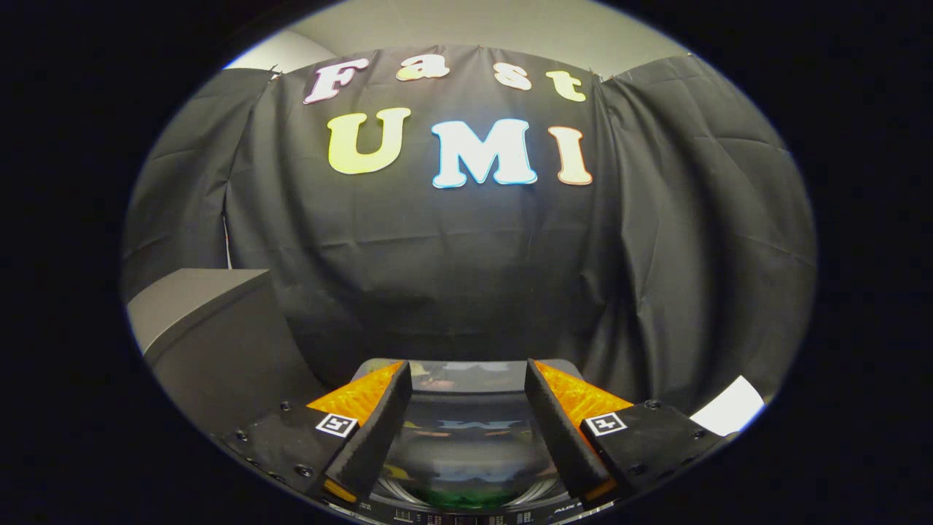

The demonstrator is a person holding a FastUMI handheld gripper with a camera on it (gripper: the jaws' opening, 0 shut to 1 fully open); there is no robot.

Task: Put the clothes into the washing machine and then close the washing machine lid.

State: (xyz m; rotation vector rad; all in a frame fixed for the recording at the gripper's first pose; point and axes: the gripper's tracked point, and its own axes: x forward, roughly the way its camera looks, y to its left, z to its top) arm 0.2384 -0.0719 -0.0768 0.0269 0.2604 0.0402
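Observation:
My gripper (468,366) is open, its two fingers spread wide with nothing held between them. Directly below and between the fingers lies the washing machine's dark glass lid (466,437), lying flat and mirroring the booth wall. Through the glass, close to me, a green patch (466,499) shows, and I cannot tell what it is. A strip of the machine's control panel (466,518) with small markings runs along its near edge. The machine's far edge (466,362) sits just beyond the fingertips.
A grey box-like block (197,313) stands left of the machine, taller than the lid. A white flat piece (729,408) lies right of the right finger. The black cloth wall hangs close behind the machine.

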